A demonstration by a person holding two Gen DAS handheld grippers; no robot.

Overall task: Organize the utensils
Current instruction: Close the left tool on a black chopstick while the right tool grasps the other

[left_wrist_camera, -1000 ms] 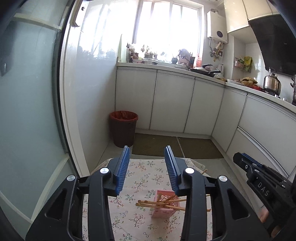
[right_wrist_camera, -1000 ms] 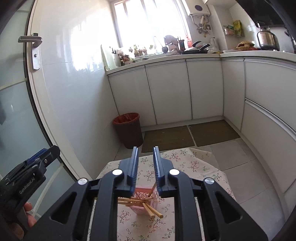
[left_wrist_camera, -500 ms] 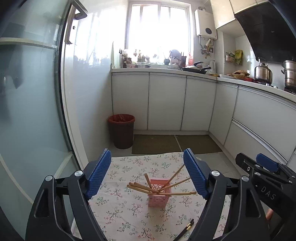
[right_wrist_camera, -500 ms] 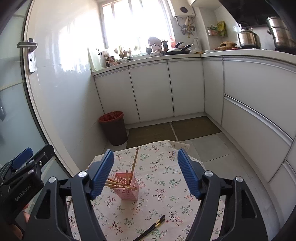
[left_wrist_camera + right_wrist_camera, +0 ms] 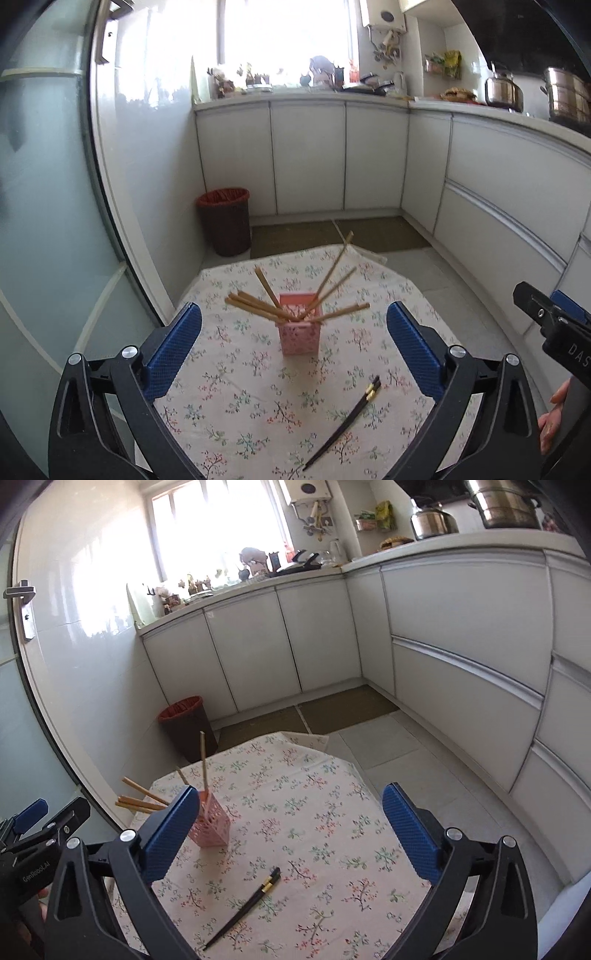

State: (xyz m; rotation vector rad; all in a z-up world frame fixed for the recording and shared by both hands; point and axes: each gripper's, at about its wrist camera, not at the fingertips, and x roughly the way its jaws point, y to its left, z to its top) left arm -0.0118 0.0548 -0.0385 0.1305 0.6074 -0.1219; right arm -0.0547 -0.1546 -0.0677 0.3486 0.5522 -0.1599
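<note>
Both claws, left [image 5: 293, 345] and right [image 5: 290, 829], had just been opening wide, nothing held. Black chopsticks [image 5: 245, 906] lay lower-centre on the bench [image 5: 332, 794]; I'd pinch them mid-length, then drop into the pink holder [image 5: 299, 328].

The left gripper [image 5: 293, 341] has just been opening; its blue pads [image 5: 173, 349] stand wide with nothing between them. Beyond, a pink holder [image 5: 299, 338] of wooden chopsticks [image 5: 258, 308] stands upright on the floral tablecloth [image 5: 236, 406]. Black chopsticks [image 5: 345, 421] lie nearer, to the right.
</note>
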